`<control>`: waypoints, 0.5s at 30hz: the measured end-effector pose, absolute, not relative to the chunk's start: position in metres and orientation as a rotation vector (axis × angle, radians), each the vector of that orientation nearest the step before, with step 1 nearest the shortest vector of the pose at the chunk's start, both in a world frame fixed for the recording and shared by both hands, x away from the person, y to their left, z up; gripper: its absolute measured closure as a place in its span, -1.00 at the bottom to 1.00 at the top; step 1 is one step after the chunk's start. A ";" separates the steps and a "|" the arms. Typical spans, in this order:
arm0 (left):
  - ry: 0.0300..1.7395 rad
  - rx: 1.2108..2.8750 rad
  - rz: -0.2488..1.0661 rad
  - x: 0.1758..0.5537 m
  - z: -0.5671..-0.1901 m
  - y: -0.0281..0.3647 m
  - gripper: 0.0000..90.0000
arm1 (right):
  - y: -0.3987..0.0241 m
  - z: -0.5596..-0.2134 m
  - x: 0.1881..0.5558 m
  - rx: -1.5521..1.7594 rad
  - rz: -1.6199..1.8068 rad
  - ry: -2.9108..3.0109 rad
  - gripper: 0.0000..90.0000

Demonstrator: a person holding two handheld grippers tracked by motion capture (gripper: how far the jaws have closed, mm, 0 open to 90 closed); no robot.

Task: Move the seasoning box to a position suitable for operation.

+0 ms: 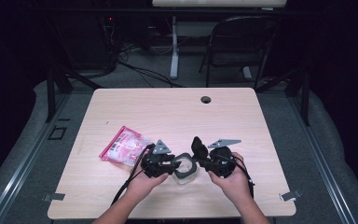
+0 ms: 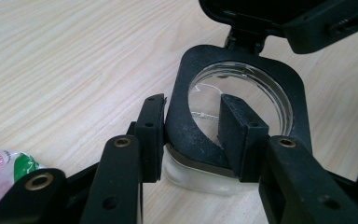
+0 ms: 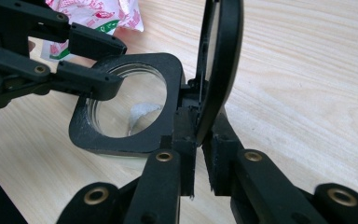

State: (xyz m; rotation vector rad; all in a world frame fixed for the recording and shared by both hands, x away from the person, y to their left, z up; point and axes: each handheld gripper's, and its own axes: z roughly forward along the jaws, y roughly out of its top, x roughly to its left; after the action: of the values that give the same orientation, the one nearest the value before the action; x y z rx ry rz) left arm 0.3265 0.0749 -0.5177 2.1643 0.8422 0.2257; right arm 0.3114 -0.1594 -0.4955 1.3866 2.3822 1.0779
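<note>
Pale wooden surface (image 1: pixel 135 109) is carrying a clear jar (image 1: pixel 185 169): left tongs (image 2: pixel 196 135) are clamping its black rim to steady it, while right tongs (image 3: pixel 198 161) are pinching the hinged lid (image 3: pixel 221 60) upright, keeping it open.

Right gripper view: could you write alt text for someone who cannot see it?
A pair of black tongs pinches the raised, hinged black lid of a clear glass jar with a black square collar on a pale wooden table. A second pair of tongs grips the collar's far rim, with a pink-and-white plastic packet behind.
</note>
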 end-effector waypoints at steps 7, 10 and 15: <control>0.859 2.158 0.216 0.323 -0.518 0.077 0.34 | -0.158 -0.495 0.320 1.389 1.087 2.408 0.89; 0.876 2.146 0.203 0.323 -0.518 0.079 0.34 | -0.157 -0.494 0.324 1.376 1.088 2.416 0.89; 0.884 2.146 0.207 0.321 -0.517 0.080 0.32 | -0.155 -0.493 0.329 1.379 1.092 2.434 0.89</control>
State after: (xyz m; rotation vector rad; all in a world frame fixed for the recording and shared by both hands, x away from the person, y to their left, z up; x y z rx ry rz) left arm 0.3209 0.0798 -0.5172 2.1459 0.8840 0.2066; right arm 0.3293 -0.1553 -0.4933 1.3789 2.4336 1.0921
